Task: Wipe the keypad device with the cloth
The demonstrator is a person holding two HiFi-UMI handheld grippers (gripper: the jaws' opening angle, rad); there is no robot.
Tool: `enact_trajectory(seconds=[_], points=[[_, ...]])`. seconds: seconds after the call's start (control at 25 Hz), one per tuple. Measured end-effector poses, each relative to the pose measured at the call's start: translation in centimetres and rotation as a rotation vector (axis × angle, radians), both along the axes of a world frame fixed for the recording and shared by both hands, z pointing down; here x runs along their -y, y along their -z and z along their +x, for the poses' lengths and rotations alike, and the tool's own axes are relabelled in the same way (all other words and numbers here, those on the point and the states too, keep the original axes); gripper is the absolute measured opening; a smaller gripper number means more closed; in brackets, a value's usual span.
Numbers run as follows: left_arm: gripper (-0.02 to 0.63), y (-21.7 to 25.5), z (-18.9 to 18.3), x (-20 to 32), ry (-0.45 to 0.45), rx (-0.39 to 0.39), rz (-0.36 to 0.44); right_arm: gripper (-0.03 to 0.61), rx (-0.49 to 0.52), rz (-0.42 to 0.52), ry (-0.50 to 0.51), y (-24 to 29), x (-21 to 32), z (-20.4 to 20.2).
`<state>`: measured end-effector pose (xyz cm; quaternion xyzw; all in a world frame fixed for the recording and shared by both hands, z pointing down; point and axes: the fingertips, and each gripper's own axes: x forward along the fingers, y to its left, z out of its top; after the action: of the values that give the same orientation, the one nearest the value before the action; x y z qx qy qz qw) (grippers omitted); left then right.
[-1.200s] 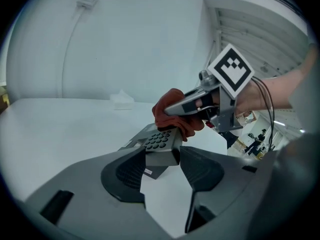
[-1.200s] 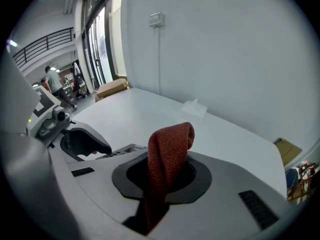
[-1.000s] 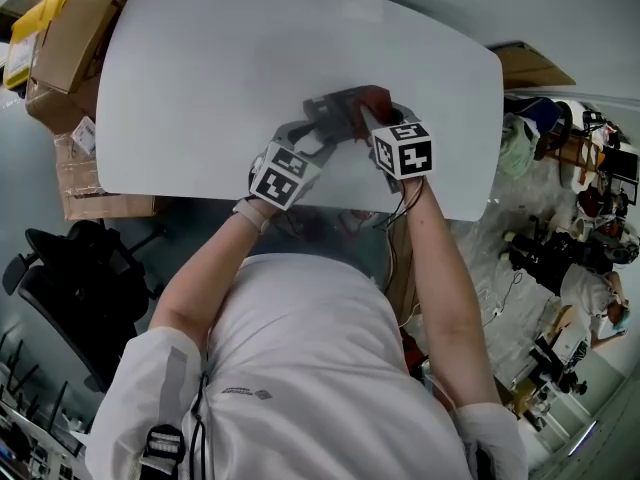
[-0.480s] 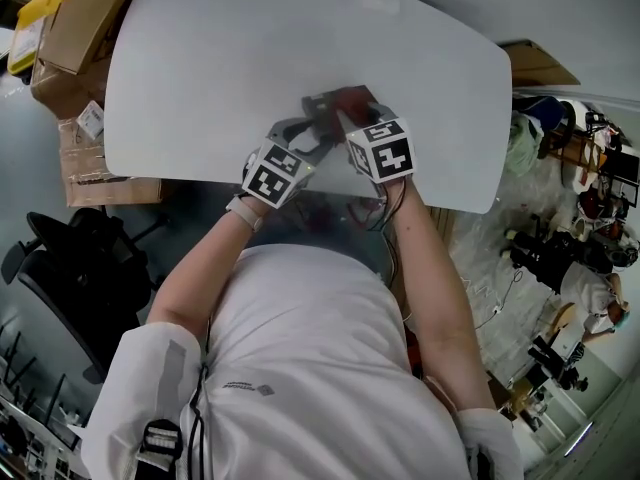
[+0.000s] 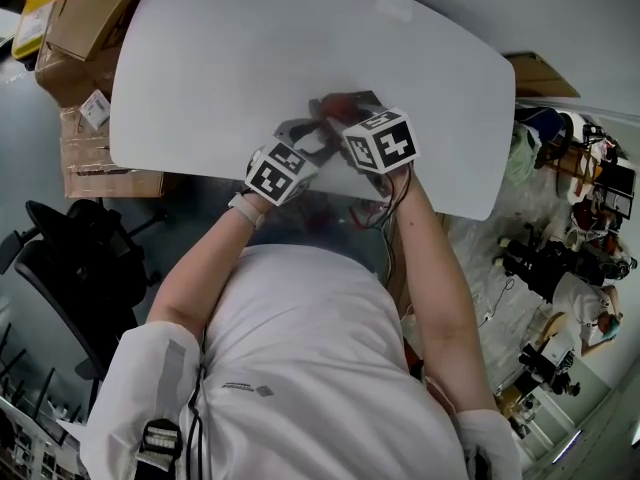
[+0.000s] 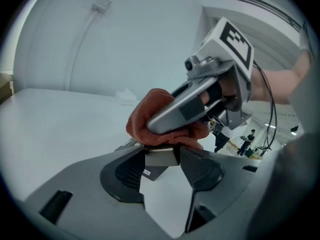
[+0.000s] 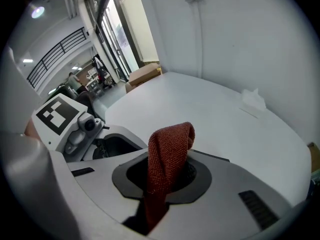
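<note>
Head view overhead; gripper views close, apparently sharing cloth (image 6: 142, 123).

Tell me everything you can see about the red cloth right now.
The cloth is rust-red, a coarse woven fabric, bunched into a folded loop. The right gripper pinches it between shut jaws, with the fold sticking out forward. Its bundle presses on the keypad device held by the left gripper.

White rounded table (image 5: 200, 68) on grey floor (image 5: 25, 138); cardboard boxes (image 5: 90, 18) and black office chair (image 5: 80, 268) beside it; pale wall (image 6: 150, 34) behind.
</note>
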<state>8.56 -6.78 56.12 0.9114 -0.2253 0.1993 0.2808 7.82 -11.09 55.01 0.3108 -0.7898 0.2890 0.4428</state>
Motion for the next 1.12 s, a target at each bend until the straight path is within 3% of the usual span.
enact_trajectory(seconds=[0.28,0.56,0.96,1.12], points=[[0.218,0.0,0.0,0.1,0.009,-0.008,-0.011,0.063,-0.103,-0.116,0.139,-1.5,1.1,-1.2],[0.224,-0.8,0.0,-0.2,0.031,-0.038,-0.061,0.064,-0.077,-0.237,0.125,-3.5,2.3,-1.8],[0.224,-0.3,-0.1,0.0,0.045,-0.048,-0.06,0.064,-0.089,-0.307,0.114,-6.2,4.2,-2.4],[0.224,-0.2,0.0,-0.2,0.051,-0.048,-0.073,0.064,-0.132,-0.247,0.109,-7.0,5.1,-2.3]])
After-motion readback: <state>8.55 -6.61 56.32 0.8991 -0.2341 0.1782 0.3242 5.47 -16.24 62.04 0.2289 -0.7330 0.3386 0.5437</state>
